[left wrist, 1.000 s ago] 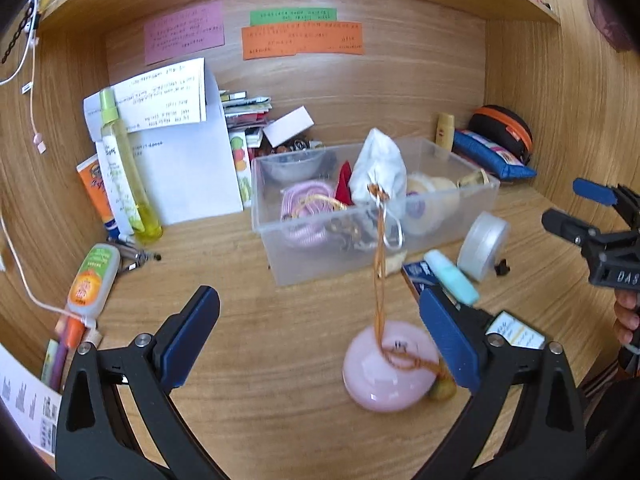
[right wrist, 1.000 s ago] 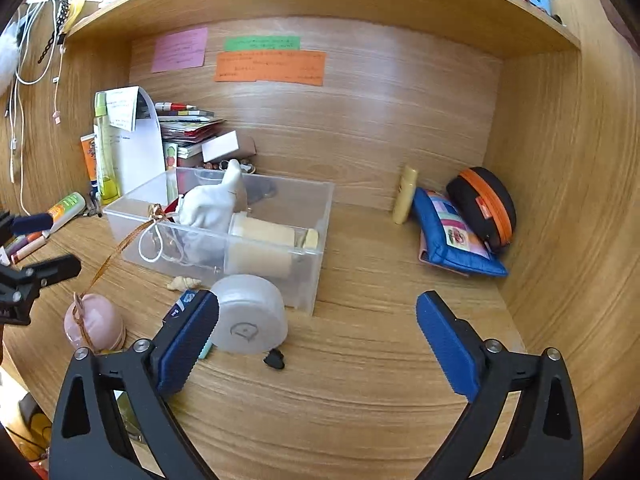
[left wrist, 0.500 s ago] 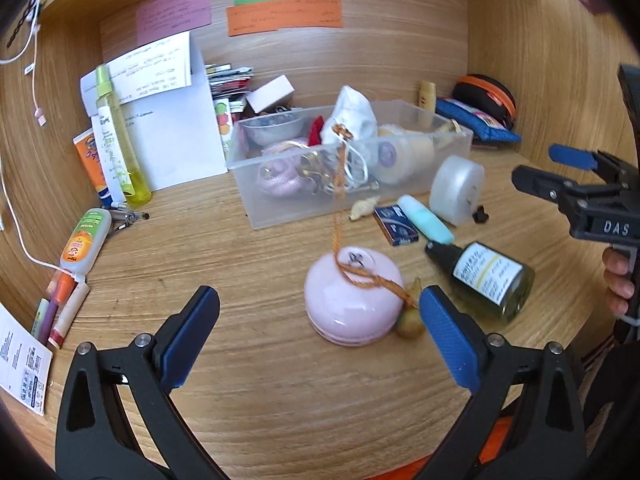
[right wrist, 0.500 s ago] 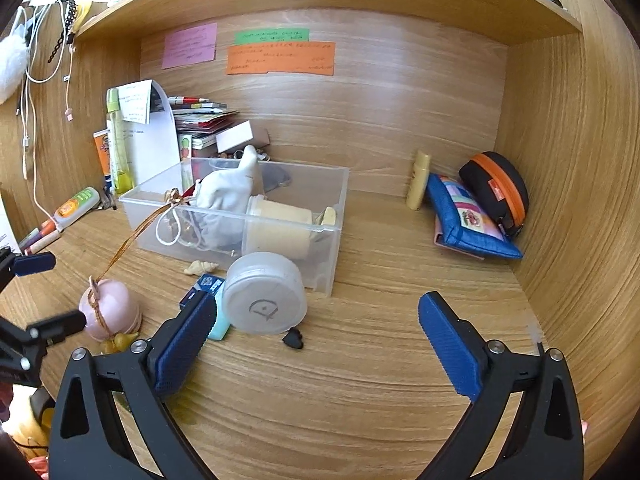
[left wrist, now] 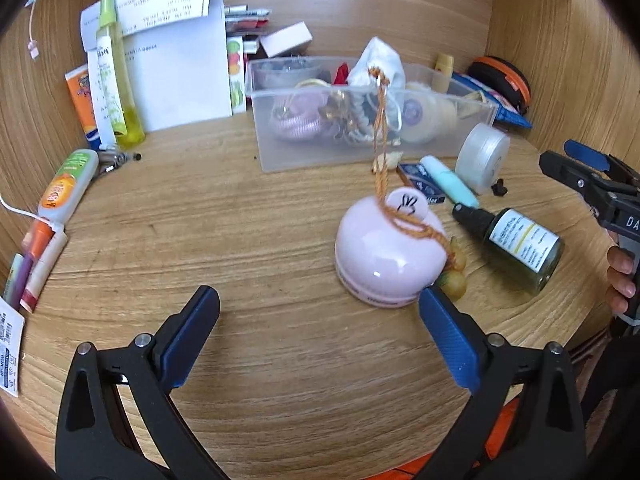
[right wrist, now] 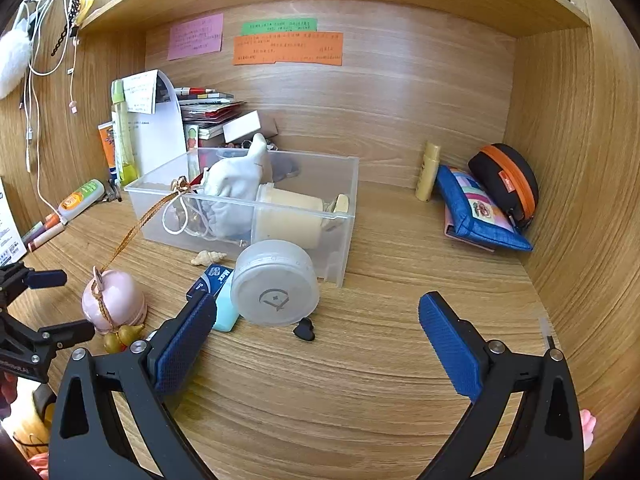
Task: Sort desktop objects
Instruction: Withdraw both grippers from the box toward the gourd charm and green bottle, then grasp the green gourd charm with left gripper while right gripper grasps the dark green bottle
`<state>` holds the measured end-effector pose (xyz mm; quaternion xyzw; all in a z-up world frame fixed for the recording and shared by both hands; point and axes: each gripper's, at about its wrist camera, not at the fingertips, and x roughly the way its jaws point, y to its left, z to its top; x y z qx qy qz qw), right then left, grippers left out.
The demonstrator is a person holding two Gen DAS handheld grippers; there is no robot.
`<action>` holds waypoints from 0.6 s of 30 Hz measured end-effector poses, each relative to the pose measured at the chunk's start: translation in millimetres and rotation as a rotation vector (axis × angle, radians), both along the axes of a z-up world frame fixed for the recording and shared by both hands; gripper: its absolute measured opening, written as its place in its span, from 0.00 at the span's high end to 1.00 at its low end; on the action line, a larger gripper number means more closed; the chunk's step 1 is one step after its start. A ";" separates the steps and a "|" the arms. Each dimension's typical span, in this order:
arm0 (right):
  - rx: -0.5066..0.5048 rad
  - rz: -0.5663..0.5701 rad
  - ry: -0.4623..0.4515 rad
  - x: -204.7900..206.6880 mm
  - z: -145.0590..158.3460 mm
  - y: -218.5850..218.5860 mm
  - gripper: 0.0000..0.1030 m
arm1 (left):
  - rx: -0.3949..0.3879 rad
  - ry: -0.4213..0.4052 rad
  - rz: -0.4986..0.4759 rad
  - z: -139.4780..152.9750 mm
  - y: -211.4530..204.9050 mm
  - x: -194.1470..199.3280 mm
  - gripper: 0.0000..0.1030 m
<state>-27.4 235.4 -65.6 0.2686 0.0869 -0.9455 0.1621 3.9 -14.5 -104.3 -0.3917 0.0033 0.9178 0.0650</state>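
A clear plastic bin (left wrist: pixel 276 160) (right wrist: pixel 344 240) holds a white pouch (right wrist: pixel 234 186), a cream roll and other small items. An orange cord (left wrist: pixel 380 128) runs from the bin to a pink round case (left wrist: pixel 386 254) (right wrist: pixel 114 302) on the desk. In front of the bin lie a frosted round container (left wrist: pixel 482 156) (right wrist: pixel 276 284), a mint tube (left wrist: pixel 450 180), a blue box (left wrist: pixel 422 180) and a green bottle (left wrist: pixel 520 246). My left gripper (left wrist: pixel 320 344) is open, just short of the pink case. My right gripper (right wrist: pixel 316 344) is open near the frosted container.
Along the left wall stand a yellow spray bottle (left wrist: pixel 116 76), an orange tube (left wrist: pixel 82 100), papers and pens (left wrist: pixel 38 248). A blue pouch (right wrist: pixel 476 208), a black and orange case (right wrist: pixel 506 180) and a small yellow tube (right wrist: pixel 426 172) sit at the back right. Wooden walls enclose the desk.
My left gripper has drawn back and tilted down, so the pink case and green bottle now appear closer to centre. My right gripper has pulled back slightly; both stay open.
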 end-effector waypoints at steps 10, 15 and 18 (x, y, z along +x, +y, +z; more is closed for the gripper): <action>0.000 0.004 -0.012 -1.6 -3.6 0.1 0.02 | 0.078 0.060 -0.087 13.5 15.6 19.0 0.02; -0.013 0.000 -0.004 -0.8 -0.5 4.2 0.02 | 0.094 0.071 -0.142 16.2 36.7 24.6 0.24; -0.017 0.004 -0.005 -0.5 -0.2 5.5 0.02 | 0.102 0.016 -0.172 7.3 49.3 16.4 0.43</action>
